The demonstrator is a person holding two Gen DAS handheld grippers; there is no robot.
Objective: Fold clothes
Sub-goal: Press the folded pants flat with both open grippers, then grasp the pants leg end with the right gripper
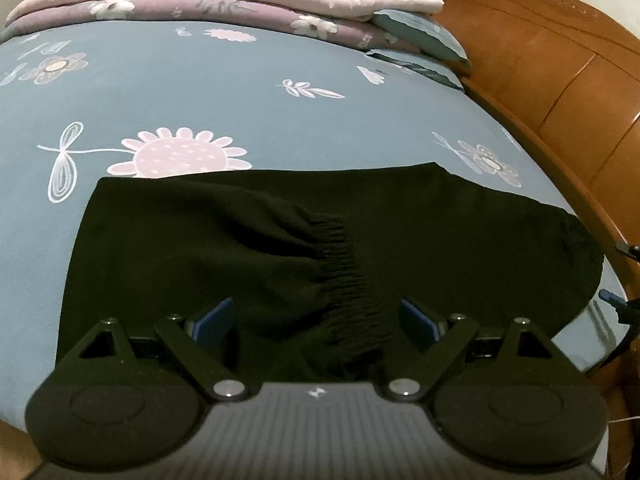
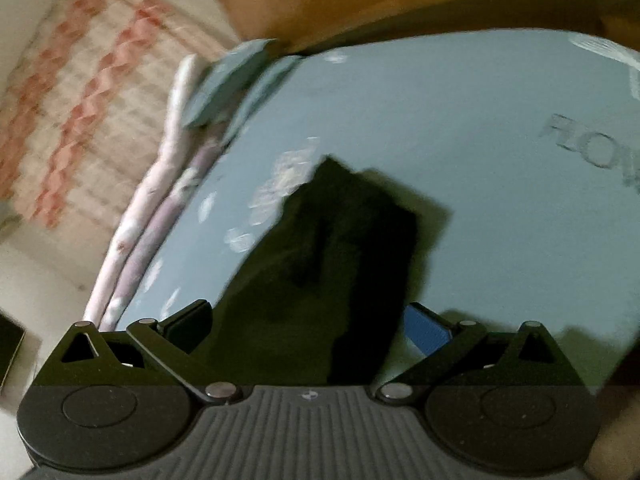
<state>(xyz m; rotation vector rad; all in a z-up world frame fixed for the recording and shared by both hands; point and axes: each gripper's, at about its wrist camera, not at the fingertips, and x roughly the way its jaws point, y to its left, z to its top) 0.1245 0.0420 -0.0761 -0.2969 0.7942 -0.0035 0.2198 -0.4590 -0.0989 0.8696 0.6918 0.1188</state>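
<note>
Both grippers, left gripper (image 1: 316, 320) and right gripper (image 2: 310, 330), are hovering wide open, holding nothing. Black sweater (image 1: 280, 248) is lying on the bed (image 1: 240, 92), looking partly folded already, maybe 1 more fold left.

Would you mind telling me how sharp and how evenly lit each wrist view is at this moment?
Left wrist view: fairly sharp, fisheye bending the bed sheet edges; the black garment is dim, only its gathered band showing texture. Right wrist view: heavy motion blur smears the curtain and folded quilts; the garment is a featureless dark patch.
</note>
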